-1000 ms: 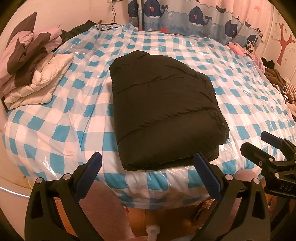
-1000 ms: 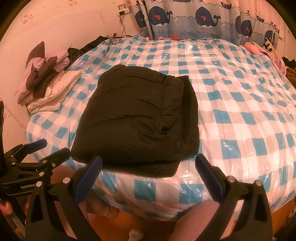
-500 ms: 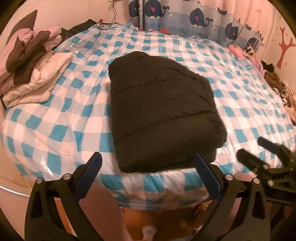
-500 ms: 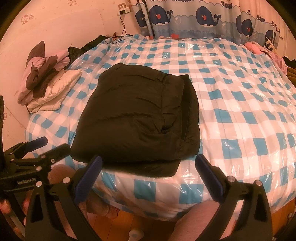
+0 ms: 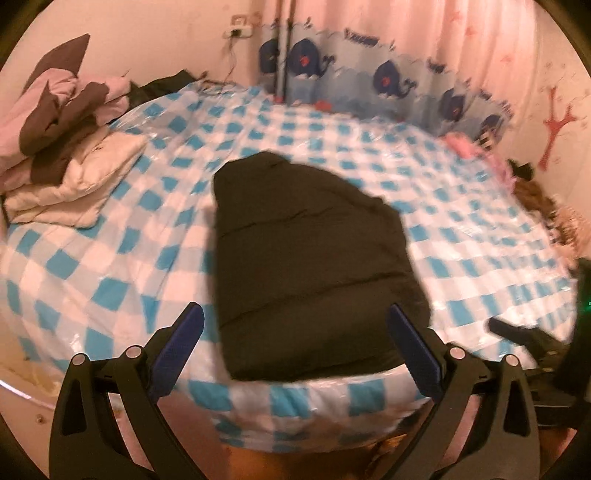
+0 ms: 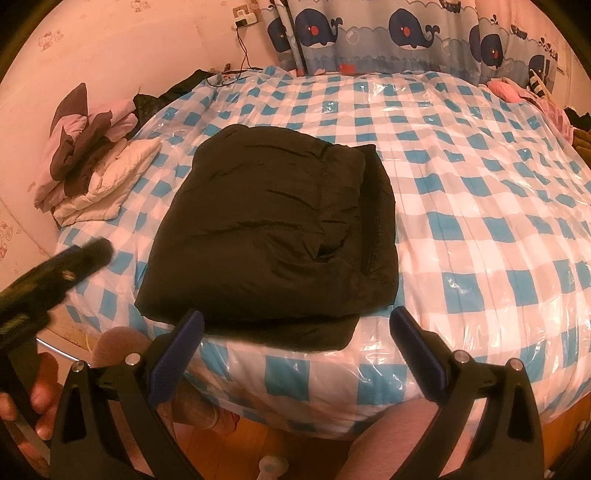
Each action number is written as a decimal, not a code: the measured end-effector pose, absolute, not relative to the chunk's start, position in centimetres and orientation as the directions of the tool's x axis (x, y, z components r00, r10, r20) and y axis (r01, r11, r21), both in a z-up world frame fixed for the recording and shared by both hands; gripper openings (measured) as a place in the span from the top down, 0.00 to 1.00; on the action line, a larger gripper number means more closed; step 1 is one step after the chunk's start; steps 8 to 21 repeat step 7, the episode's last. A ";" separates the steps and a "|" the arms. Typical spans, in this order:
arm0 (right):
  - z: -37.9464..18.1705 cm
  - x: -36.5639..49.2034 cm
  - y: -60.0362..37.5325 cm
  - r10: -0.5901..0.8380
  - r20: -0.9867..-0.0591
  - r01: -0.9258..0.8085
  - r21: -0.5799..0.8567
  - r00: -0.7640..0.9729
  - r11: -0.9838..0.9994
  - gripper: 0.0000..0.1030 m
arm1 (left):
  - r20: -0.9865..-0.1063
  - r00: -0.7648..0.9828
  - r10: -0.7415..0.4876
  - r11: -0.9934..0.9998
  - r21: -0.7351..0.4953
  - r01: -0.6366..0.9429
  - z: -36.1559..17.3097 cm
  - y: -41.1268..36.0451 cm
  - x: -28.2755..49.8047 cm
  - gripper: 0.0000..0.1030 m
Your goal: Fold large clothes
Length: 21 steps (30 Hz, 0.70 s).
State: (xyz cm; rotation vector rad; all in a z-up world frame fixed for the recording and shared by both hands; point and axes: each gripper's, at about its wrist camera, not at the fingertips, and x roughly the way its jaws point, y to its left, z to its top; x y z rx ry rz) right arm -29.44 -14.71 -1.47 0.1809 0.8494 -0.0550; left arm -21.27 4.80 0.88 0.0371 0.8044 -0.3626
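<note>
A black padded jacket (image 5: pixel 310 258) lies folded into a thick rectangle near the front edge of a bed (image 5: pixel 110 280) with a blue and white checked cover under clear plastic. It also shows in the right wrist view (image 6: pixel 269 236). My left gripper (image 5: pixel 295 350) is open and empty, held off the bed's front edge just short of the jacket. My right gripper (image 6: pixel 295 354) is open and empty, also before the front edge. The left gripper shows blurred at the left of the right wrist view (image 6: pixel 55 269).
A pile of folded pink, brown and cream clothes (image 6: pixel 92 166) lies at the bed's left edge. More clothes (image 5: pixel 535 199) lie at the right edge. Whale-print curtains (image 6: pixel 406 33) hang behind. Wooden floor (image 6: pixel 258 443) lies below the front edge.
My left gripper has tilted up and swung, so its view is blurred and shows more of the wall. The jacket has not moved. Both grippers stay open.
</note>
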 end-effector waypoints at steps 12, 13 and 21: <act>-1.3 -29.4 -15.2 0.025 -0.748 0.117 0.136 0.663 0.984 0.06 | -0.758 0.614 -0.220 0.948 -0.016 0.319 -0.1 4.2 -21.3 0.07; -1.3 -29.4 -15.2 0.025 -0.748 0.117 0.136 0.663 0.984 0.06 | -0.758 0.614 -0.220 0.948 -0.016 0.319 -0.1 4.2 -21.3 0.07; -1.3 -29.4 -15.2 0.025 -0.748 0.117 0.136 0.663 0.984 0.06 | -0.758 0.614 -0.220 0.948 -0.016 0.319 -0.1 4.2 -21.3 0.07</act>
